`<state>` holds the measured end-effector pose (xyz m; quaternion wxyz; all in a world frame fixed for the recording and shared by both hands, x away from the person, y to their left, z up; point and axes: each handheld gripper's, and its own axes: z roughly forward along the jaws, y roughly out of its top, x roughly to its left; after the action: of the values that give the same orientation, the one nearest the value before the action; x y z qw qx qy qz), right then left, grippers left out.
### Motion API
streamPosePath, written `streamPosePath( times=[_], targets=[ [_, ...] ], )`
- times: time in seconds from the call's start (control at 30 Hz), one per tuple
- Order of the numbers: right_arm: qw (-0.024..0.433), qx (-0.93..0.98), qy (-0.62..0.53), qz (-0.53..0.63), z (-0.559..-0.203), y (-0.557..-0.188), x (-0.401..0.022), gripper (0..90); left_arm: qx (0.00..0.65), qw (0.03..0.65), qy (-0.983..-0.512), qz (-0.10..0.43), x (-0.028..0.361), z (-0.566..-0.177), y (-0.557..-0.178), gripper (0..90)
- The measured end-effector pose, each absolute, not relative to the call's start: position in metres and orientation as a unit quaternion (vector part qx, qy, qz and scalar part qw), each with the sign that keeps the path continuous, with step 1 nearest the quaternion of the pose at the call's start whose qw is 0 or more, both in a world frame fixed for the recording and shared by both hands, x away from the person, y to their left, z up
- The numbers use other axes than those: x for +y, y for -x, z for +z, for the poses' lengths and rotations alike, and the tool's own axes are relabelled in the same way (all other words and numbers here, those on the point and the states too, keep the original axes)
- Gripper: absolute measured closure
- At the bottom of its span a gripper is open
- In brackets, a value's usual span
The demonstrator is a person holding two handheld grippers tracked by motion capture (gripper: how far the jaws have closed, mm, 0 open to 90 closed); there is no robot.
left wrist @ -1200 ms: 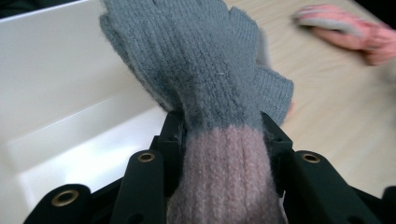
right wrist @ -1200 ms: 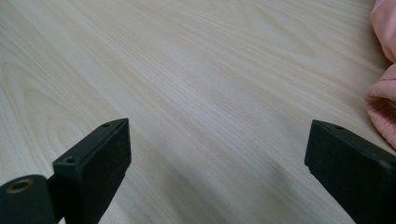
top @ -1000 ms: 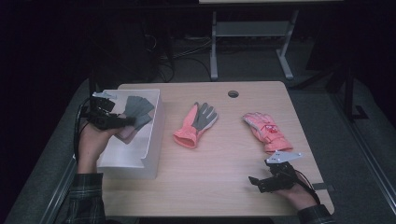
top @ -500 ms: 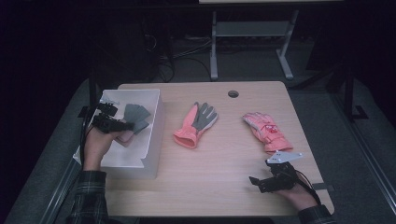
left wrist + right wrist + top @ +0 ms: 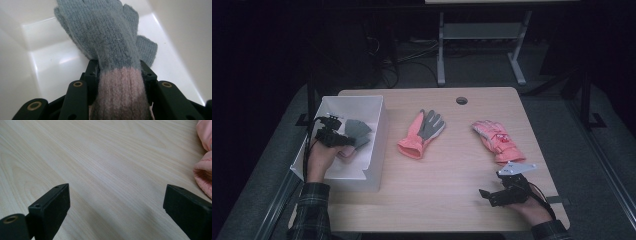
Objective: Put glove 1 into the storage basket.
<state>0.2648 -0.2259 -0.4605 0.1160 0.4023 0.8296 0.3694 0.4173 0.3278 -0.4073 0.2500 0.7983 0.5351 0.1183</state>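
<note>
grey knit glove [image 5: 110, 37] with a dusty pink ribbed cuff sits inside the white bin [image 5: 371, 150] at the left side of the table, its fingers pointing toward the bin's far end. the left gripper [image 5: 343, 140] is clamped on it: in the left gripper view the two black jaws press against the cuff from either side, just where the pink ribbing meets the grey, and the glove's fingers spread out over the bin's white floor beyond them. the hand [image 5: 319, 159] holding that gripper reaches in over the bin's near wall.

outside the bin, near the middle of the wooden table [image 5: 447, 200], lies a coral glove with a grey palm [image 5: 422, 132], cuff toward the person. well to its right lies a pink padded glove [image 5: 494, 141].

the right gripper [image 5: 486, 195] rests low at the table's near right corner, close to the pink glove's cuff, its jaws spread wide apart with bare wood between them.
</note>
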Motion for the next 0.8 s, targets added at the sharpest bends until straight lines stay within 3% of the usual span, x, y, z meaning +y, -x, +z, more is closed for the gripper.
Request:
streamPosePath(
  times=[0.43,0.73,0.8],
  targets=[
    [0.116,0.829,-0.403,0.370,-0.460,-0.264,-0.227,6.7,0.551,0.221,-0.799,0.100,0.331,-0.423,-0.421,54.9],
    [0.116,0.829,-0.405,0.368,-0.460,-0.264,-0.227,6.7,0.552,0.218,-0.798,0.104,0.326,-0.423,-0.423,37.7],
    [0.115,0.829,-0.405,0.369,-0.460,-0.263,-0.227,6.7,0.553,0.220,-0.796,0.113,0.325,-0.421,-0.422,30.2]
  ],
)
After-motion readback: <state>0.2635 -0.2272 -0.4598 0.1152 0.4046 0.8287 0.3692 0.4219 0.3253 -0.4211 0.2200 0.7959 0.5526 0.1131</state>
